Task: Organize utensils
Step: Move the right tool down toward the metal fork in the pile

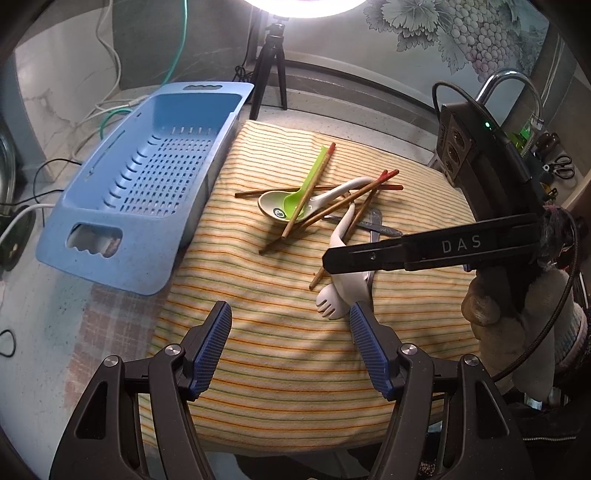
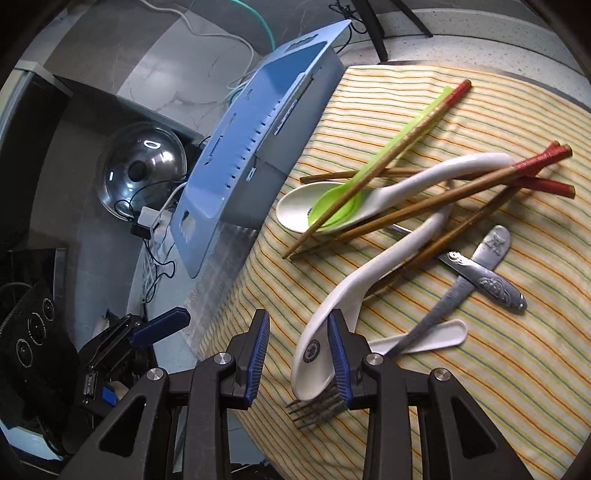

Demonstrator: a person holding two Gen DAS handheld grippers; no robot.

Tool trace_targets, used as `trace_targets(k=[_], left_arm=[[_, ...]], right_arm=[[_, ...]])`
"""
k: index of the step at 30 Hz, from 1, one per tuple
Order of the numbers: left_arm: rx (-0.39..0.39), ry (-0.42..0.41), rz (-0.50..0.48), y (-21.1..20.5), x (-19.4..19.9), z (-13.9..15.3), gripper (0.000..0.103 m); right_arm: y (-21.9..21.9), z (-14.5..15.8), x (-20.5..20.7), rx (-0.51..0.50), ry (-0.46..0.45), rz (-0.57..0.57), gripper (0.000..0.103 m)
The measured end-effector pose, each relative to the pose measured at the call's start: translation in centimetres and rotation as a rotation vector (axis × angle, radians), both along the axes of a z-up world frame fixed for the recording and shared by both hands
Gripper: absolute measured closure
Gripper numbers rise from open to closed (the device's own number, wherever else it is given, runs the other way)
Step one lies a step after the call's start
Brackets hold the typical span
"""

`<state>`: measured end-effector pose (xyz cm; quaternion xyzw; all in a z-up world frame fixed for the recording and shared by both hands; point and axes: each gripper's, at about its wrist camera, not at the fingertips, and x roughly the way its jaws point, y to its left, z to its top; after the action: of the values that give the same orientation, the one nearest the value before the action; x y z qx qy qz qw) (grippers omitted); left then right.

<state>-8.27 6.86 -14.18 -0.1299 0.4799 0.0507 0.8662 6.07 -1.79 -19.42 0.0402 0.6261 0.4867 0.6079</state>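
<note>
The white ceramic spoon [image 2: 332,314] lies on the striped cloth [image 2: 498,369], well right of the blue drainer basket [image 2: 236,147], its bowl over a metal fork [image 2: 314,406]. My right gripper [image 2: 299,354] stands narrow around that bowl, not visibly clamping; my left gripper [image 1: 291,347] hangs wide and empty. I judge closing here could snag the fork or drag the chopsticks [image 2: 443,199] crossing the handle.

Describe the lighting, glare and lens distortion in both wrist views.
Left wrist view: a ring light at the top edge blows out to white, and soft shadows fall across the striped cloth near the camera. Right wrist view: even light, small glints on the pot lid, dark corners. Both: fisheye bending curves the blue drainer basket and the cloth stripes; focus is sharp.
</note>
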Motion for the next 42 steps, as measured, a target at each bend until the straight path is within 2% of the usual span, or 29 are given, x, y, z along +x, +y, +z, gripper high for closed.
trace_targets(k=[4, 8, 13, 17, 24, 28, 33, 35, 39, 42], left_arm=[[0.000, 0.002, 0.000, -0.1, -0.1, 0.0, 0.037], [0.002, 0.002, -0.003, -0.1, -0.3, 0.1, 0.037], [0.000, -0.002, -0.020, -0.4, 0.2, 0.0, 0.037], [0.005, -0.006, -0.056, -1.0, 1.1, -0.2, 0.037], [0.025, 0.008, -0.106, -1.2, 2.2, -0.6, 0.037], [0.020, 0.014, -0.131, -1.6, 2.0, -0.8, 0.037], [0.010, 0.039, -0.147, -2.2, 1.4, -1.4, 0.037], [0.000, 0.042, -0.142, -2.1, 1.3, -1.5, 0.037], [0.010, 0.037, -0.131, -1.8, 1.2, -1.6, 0.037], [0.011, 0.029, -0.109, -1.1, 1.4, -1.4, 0.037]], right_arm=[[1.0, 0.3, -0.3, 0.029, 0.020, 0.025, 0.072], [1.1, 0.9, -0.1, 0.032, -0.005, 0.015, 0.072], [-2.0, 1.8, 1.9, 0.044, -0.024, -0.081, 0.072], [-4.4, 2.5, 3.1, 0.004, -0.103, -0.147, 0.072], [-6.8, 1.7, 4.4, -0.021, -0.069, -0.225, 0.072], [-7.6, 1.3, 4.1, -0.039, -0.084, -0.228, 0.072], [-8.5, 2.1, 2.9, -0.043, -0.203, -0.221, 0.072], [-8.9, 2.5, 2.7, -0.013, -0.222, -0.243, 0.072], [-9.1, 2.7, 3.2, 0.010, -0.205, -0.258, 0.072], [-8.9, 2.4, 3.7, -0.017, -0.181, -0.262, 0.072]])
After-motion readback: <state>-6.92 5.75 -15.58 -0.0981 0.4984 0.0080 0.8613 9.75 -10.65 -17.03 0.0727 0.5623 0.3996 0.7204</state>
